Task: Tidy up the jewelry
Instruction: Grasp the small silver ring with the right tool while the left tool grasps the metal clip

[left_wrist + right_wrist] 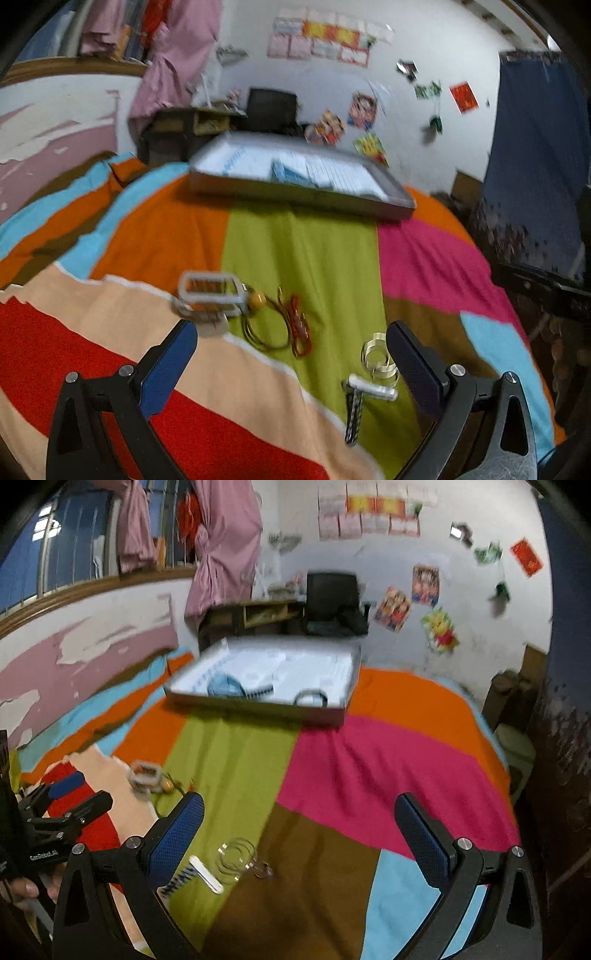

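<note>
Jewelry lies on a colourful patchwork bedspread. In the left wrist view I see stacked silver-white bangles [208,293], an amber bead on a dark cord [264,321], a red cord [301,326], gold rings [378,356] and a white bar with a beaded strip [371,389]. My left gripper [291,338] is open and empty above them. In the right wrist view my right gripper [299,810] is open and empty, with clear bangles [236,858] and the white bar [207,874] below it. A shallow box [258,705] at the far end holds a blue item [223,685] and a ring-shaped item [312,698].
The box also shows in the left wrist view [295,194]. The left gripper appears at the left edge of the right wrist view [66,805]. A dark desk and chair [332,605] stand behind the bed against a white wall. A green stool [517,749] stands at the right.
</note>
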Demonstrator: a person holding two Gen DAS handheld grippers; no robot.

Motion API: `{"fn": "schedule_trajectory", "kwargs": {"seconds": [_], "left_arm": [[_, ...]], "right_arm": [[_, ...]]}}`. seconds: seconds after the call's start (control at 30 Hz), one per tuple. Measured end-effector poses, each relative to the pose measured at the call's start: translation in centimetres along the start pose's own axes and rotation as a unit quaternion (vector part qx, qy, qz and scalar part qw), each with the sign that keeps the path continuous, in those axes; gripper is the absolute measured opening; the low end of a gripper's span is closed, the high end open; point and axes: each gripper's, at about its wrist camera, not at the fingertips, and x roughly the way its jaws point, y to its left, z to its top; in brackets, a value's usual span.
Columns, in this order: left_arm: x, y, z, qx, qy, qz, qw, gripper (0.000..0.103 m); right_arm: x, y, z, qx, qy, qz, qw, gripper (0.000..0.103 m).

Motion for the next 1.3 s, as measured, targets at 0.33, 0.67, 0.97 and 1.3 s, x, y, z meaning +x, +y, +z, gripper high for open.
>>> {"fn": "schedule_trajectory", "kwargs": {"seconds": [0.33, 0.67, 0.97, 1.3], "left_arm": [[2.2, -1.5, -2.5, 0.06, 0.092, -0.061, 0.9921, 0.07], [3.7, -4.0, -4.6, 0.112, 0.154, -0.119, 0.9744, 0.041], [5.1, -3.9, -5.3, 0.108, 0.185, -0.105, 0.9712, 0.021], [4.9, -3.4, -4.8, 0.073, 0.202, -0.118, 0.9694, 0.006]], "right_arm": [[6.9, 0.2, -4.3, 0.004, 0.13, 0.087, 0.988, 0.041], [9.8, 3.0, -6.5, -0.046, 0.18, 0.11, 0.976, 0.027], [11.2, 3.8, -7.0, -0.073, 0.19, 0.1, 0.974, 0.026], [11.9, 5.2, -7.6, -0.114, 0.218, 0.078, 0.966, 0.018]]}}
